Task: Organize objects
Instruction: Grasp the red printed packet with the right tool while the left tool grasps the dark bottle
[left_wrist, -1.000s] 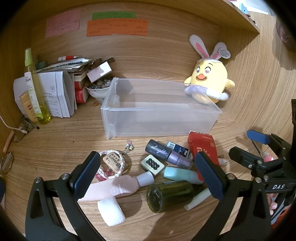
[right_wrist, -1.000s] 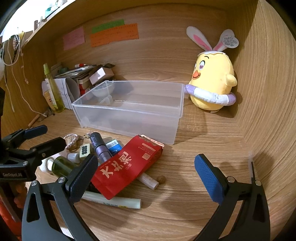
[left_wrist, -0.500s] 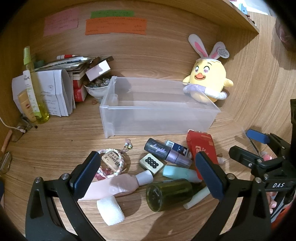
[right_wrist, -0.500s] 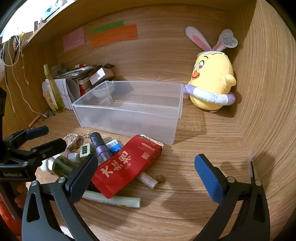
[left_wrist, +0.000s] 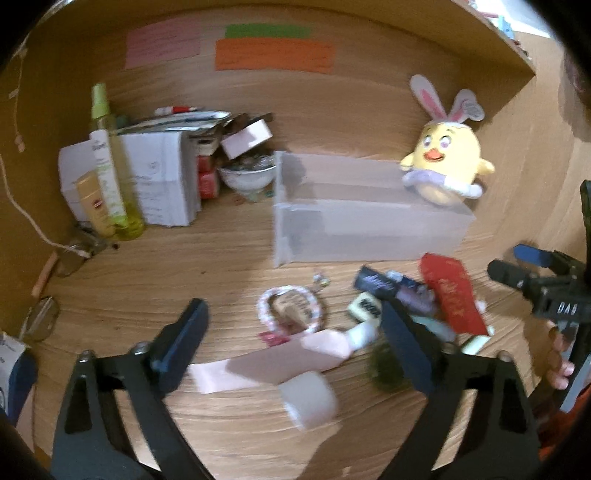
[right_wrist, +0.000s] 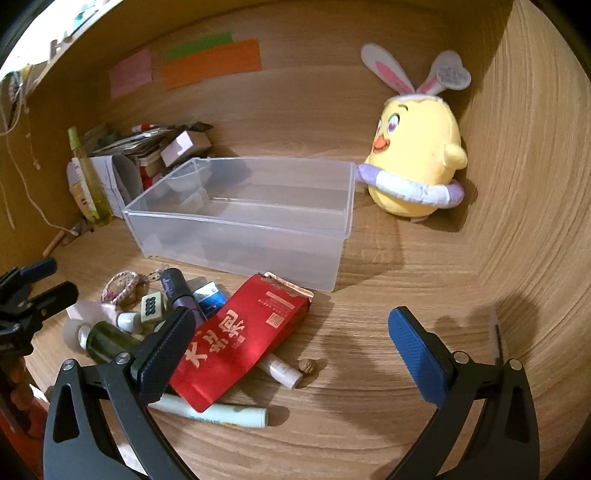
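**Clutter waiting before an empty bin**

While the left gripper (left_wrist: 291, 339) is narrowing its fingers above a pink tube (left_wrist: 280, 363), pressing on nothing, the right gripper (right_wrist: 291, 336) is holding its fingers wide and empty over the tabletop (right_wrist: 369, 424). The small items, including a red packet (right_wrist: 240, 336), are lying just in front of the clear bin (right_wrist: 240, 243).

— How many bins sit on the desk (right_wrist: 406, 424)?
— One clear plastic bin (right_wrist: 240, 229), near the back edge.
— And plush toys?
— One yellow chick (right_wrist: 417, 162), in the back right corner.
— Sticky notes on the back wall?
— Three: one pink (right_wrist: 131, 72), one green (right_wrist: 197, 45), one orange (right_wrist: 212, 63).
— Red packets in front?
— One red packet (right_wrist: 240, 332).
— Mahjong tiles?
— One tile (right_wrist: 151, 306).
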